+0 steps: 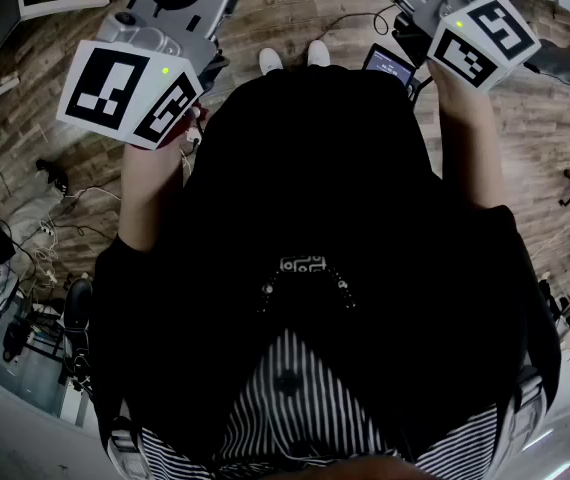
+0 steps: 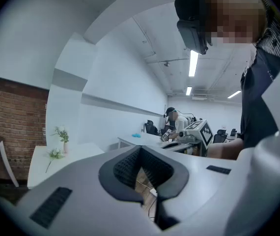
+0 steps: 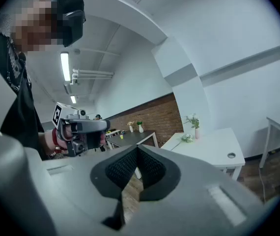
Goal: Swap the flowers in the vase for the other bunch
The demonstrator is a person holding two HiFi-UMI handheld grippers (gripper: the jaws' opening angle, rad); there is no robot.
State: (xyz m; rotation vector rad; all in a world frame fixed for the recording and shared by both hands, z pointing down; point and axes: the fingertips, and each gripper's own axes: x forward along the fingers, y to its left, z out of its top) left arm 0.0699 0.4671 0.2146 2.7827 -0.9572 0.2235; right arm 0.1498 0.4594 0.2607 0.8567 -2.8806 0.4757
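Observation:
A small white vase with a flower sprig point(image 3: 195, 124) stands on a white table point(image 3: 213, 149) far ahead, and a second bunch point(image 3: 185, 138) lies flat on the tabletop beside it. The left gripper view shows the same vase point(image 2: 63, 137) and the loose bunch point(image 2: 55, 154) small at the left. My left gripper point(image 2: 140, 149) and my right gripper point(image 3: 137, 149) are both shut with nothing between the pads. Both are held up in front of my body, well away from the table. The head view shows only their marker cubes, left point(image 1: 130, 93) and right point(image 1: 483, 40).
A dark table point(image 3: 127, 140) with two small vases stands before a brick wall. A white desk point(image 2: 140, 139) with a seated person point(image 2: 175, 122) is further back. My feet stand on wood flooring point(image 1: 295, 13), with cables and gear point(image 1: 25, 268) at the left.

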